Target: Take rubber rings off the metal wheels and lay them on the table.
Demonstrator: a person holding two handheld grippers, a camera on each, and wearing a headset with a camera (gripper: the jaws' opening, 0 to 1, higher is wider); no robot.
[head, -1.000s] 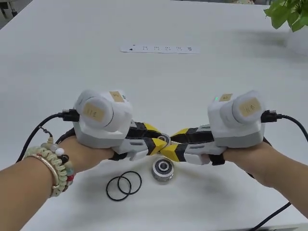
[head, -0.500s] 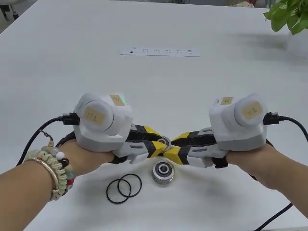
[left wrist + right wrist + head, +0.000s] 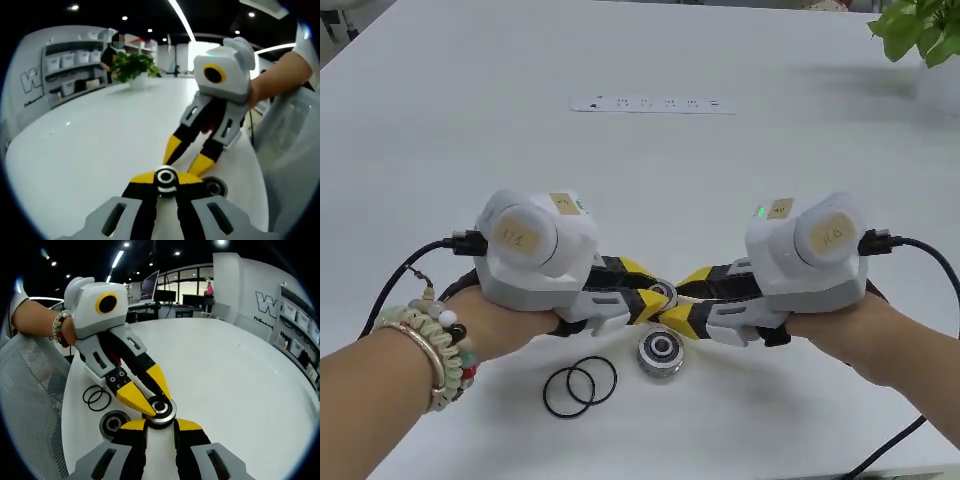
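Just above the table, both grippers meet tip to tip on a small metal wheel [image 3: 662, 293] with a black rubber ring on its rim. My left gripper [image 3: 648, 302] is shut on the wheel [image 3: 165, 176], seen face-on between its yellow tips. My right gripper [image 3: 674, 312] comes in from the opposite side and pinches the wheel's [image 3: 161, 410] near edge. A second metal wheel [image 3: 661, 353] lies flat on the table right below the tips. Two loose black rubber rings [image 3: 580, 385], overlapping each other, lie to its left.
A white power strip [image 3: 652, 103] lies across the far middle of the white table [image 3: 470, 120]. A green plant [image 3: 918, 25] stands at the far right corner. Black cables [image 3: 400, 275] trail from both grippers towards the near edge.
Both grippers stay locked together on the wheel. The right gripper's body has shifted slightly left and up; the rings and the lying wheel have not moved.
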